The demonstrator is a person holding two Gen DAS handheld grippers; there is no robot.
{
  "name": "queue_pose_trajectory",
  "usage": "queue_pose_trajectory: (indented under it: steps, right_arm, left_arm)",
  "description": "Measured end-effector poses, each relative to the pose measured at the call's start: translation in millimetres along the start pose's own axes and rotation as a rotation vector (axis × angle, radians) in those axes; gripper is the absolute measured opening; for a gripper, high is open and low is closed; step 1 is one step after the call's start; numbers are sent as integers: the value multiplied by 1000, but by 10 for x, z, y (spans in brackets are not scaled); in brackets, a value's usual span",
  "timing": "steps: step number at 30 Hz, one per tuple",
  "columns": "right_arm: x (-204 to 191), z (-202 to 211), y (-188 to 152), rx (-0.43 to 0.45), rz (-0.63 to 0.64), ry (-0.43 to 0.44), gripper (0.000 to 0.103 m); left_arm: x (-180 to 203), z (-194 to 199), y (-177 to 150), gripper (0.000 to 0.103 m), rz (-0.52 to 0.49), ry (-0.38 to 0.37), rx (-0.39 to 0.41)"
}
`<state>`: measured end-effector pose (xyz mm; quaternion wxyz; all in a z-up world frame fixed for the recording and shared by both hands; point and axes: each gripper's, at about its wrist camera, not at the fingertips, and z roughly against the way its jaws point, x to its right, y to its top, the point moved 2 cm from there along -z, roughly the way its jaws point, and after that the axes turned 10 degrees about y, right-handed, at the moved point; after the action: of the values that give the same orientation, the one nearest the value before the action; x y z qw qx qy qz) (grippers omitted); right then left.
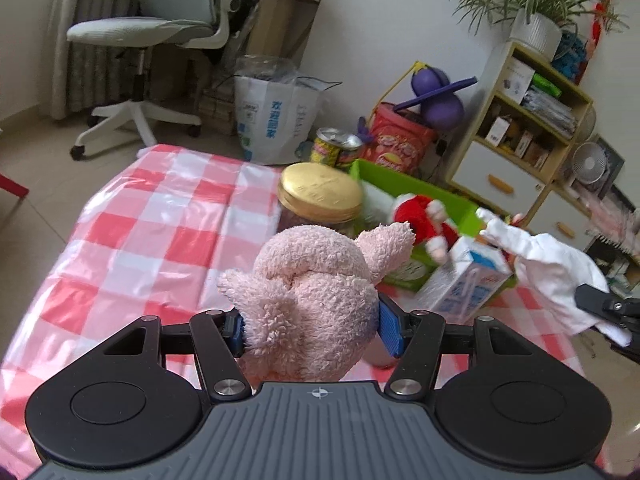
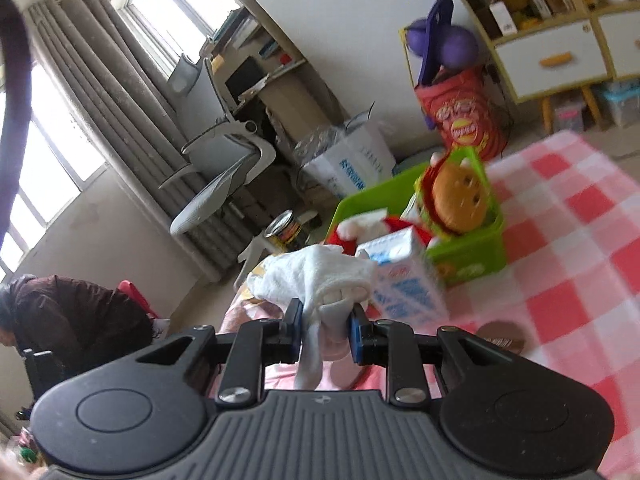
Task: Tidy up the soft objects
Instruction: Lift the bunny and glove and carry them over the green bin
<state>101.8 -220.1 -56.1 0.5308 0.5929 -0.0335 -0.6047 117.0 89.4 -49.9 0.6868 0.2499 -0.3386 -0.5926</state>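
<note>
- Left wrist view: left hand-held gripper [image 1: 310, 326] clamps a pink plush toy [image 1: 316, 300] between its blue pads, above the red-checked worktop [image 1: 160, 232]. At one o'clock sits a green bin [image 1: 404, 184] holding a red-and-white plush [image 1: 420, 220]; a gold-lidded jar [image 1: 320, 196] stands at twelve, a milk carton [image 1: 464, 280] at two.
- Right wrist view: right hand-held gripper [image 2: 326, 332] pinches a white cloth [image 2: 316, 276], its jaws nearly together. The bin at one o'clock holds a burger plush [image 2: 460, 196].

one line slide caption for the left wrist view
Left gripper clamps a pink plush toy above the checked tablecloth.
</note>
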Motion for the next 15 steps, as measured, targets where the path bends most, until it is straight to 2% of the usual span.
queue_pose_trajectory:
  steps: [6,9,12,15]
  right_arm:
    - [139,105,117,39,-59,-51,19]
    - [207,170,196,66,-69,-80,19]
    - [270,186,404,79,-57,-101,19]
    - [333,131,681,86,-3,-161,19]
  left_arm:
    - [164,69,59,60,-16,-64,22]
    - [249,36,109,60,-44,-68,16]
    - [373,-48,260,60,-108,-61,15]
    - [526,-153,508,60,-136,-61,22]
